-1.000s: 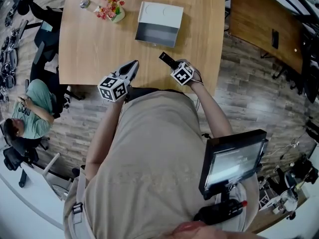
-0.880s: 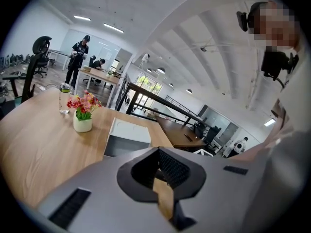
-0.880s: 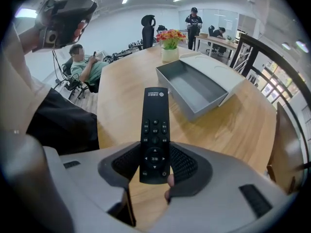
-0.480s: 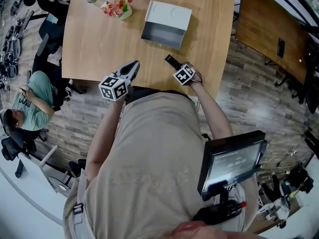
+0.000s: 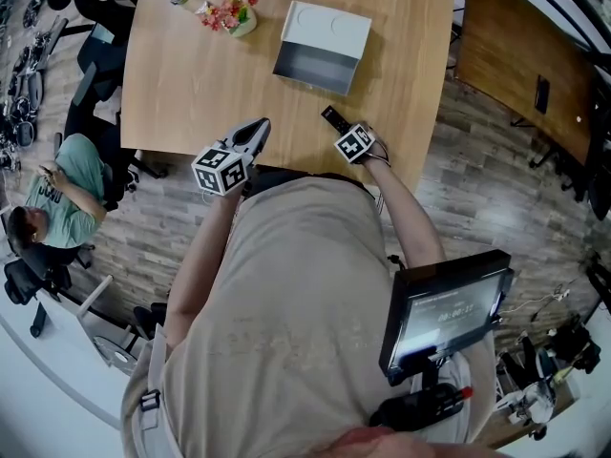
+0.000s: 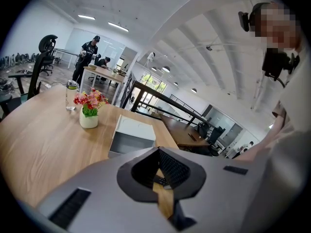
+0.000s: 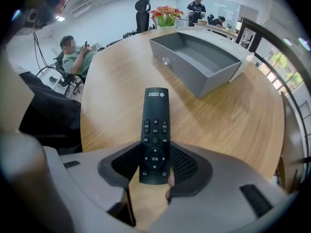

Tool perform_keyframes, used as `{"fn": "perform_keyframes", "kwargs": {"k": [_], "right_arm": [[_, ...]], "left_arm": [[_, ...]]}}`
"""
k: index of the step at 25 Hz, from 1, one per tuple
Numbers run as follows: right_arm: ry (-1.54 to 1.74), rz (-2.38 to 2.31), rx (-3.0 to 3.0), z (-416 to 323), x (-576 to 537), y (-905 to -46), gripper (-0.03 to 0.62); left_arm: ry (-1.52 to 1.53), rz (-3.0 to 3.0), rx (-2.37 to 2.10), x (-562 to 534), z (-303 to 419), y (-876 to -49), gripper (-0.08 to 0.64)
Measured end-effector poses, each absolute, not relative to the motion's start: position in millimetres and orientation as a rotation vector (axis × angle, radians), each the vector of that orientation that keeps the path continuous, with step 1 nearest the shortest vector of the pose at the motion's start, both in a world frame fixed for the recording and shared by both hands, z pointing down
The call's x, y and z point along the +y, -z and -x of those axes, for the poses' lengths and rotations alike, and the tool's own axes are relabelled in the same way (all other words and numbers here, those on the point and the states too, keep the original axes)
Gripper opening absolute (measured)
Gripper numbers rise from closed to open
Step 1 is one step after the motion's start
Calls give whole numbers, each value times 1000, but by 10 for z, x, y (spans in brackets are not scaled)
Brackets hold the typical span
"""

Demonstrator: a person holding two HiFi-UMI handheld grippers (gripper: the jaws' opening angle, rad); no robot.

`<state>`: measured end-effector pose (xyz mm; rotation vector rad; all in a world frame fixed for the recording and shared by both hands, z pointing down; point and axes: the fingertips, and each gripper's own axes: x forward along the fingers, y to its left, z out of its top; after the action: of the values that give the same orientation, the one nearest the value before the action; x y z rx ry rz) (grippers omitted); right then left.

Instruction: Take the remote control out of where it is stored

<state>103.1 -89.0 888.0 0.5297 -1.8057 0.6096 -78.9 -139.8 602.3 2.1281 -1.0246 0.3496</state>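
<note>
Remote (image 7: 154, 125) clamped in right tool (image 7: 154, 153) above bare table (image 7: 218, 123) near edge; left tool (image 6: 158, 150) seemingly closed.

Open office, wooden desks (image 5: 191, 84), swivel chair (image 6: 44, 47)

In the head view the near end of the remote control (image 5: 332, 119) disappears under the right hand-held gripper (image 5: 343, 133), and the person's torso (image 5: 286, 284) covers the table's (image 5: 191, 84) near edge. In the left gripper view the left hand-held gripper (image 6: 163, 174) blocks the grey box's (image 6: 127, 141) front. The remote control's button print is too small to read.
</note>
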Motion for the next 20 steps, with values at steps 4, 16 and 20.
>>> {"fn": "perform_keyframes", "kwargs": {"k": [4,16,20], "right_arm": [[-614,-554,-1797,-995,-910,-8913,184],[-634,-665,-1800,-985,-963,-8976,184],[-675,-728,-1854,-943,-945,-8914,328]], "left_arm": [[-356,-2131,-1017,-1425,826,-6045,5],[-352,-2166,-968,-1500,799,-6068,5],[-355,-2180,-941,-1489,867,-6064,5]]}}
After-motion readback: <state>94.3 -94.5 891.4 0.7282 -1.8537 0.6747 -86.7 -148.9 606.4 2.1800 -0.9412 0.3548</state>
